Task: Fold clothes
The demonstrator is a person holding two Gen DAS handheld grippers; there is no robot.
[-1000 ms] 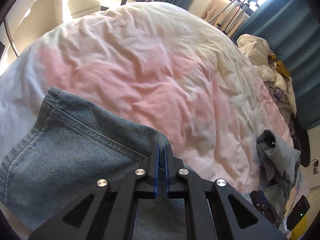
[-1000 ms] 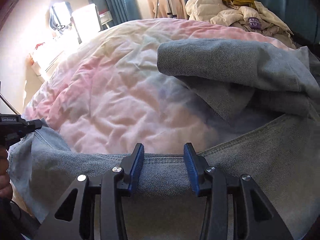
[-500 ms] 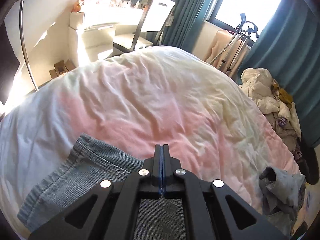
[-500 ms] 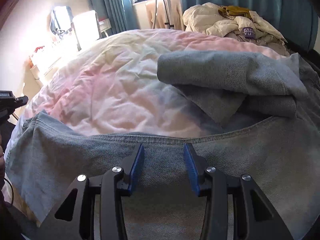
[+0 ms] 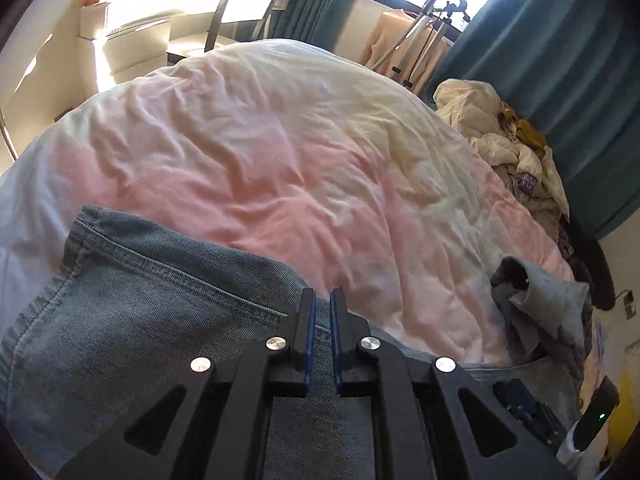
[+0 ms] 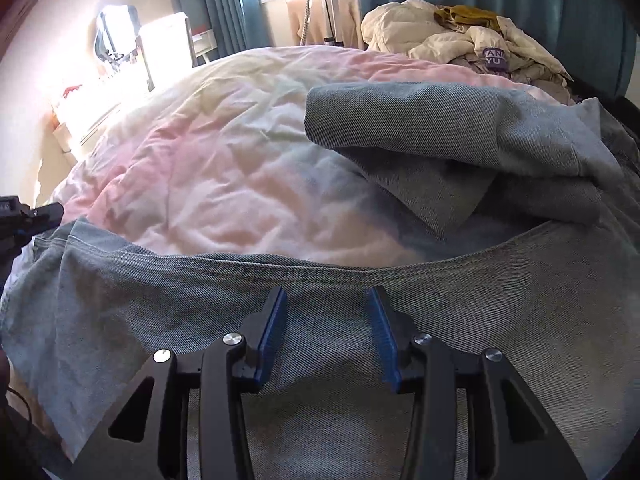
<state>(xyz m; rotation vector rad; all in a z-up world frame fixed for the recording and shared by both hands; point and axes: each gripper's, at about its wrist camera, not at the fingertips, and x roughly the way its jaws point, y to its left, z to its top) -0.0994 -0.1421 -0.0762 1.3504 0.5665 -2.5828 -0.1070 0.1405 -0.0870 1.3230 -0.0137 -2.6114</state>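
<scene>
Light blue jeans [image 5: 152, 320] lie on the near part of the pink and white duvet [image 5: 280, 168]. My left gripper [image 5: 322, 300] sits over their stitched edge. Its jaws are opening to a narrow slit, denim shows in the gap, and the pads do not press it. In the right wrist view the jeans [image 6: 520, 320] spread across the foreground, with a folded-over leg [image 6: 440, 120] lying further back. My right gripper [image 6: 326, 300] stands half open just behind the hem seam, the denim running flat under it. The left gripper [image 6: 32, 216] shows at the left edge, the right gripper [image 5: 520, 404] at the lower right.
A heap of cream and mustard clothes [image 6: 460, 36] lies at the bed's far right corner. A crumpled grey garment [image 5: 544, 304] rests on the bed's right side. Teal curtains [image 5: 560, 60], a stand with a peach garment [image 5: 404, 44] and a bright dresser [image 5: 132, 32] ring the bed.
The left gripper's jaws went fully together half a second ago and have now parted to a slit as the view dipped again. In the right view the jeans' edge has slid past the fingertips.
</scene>
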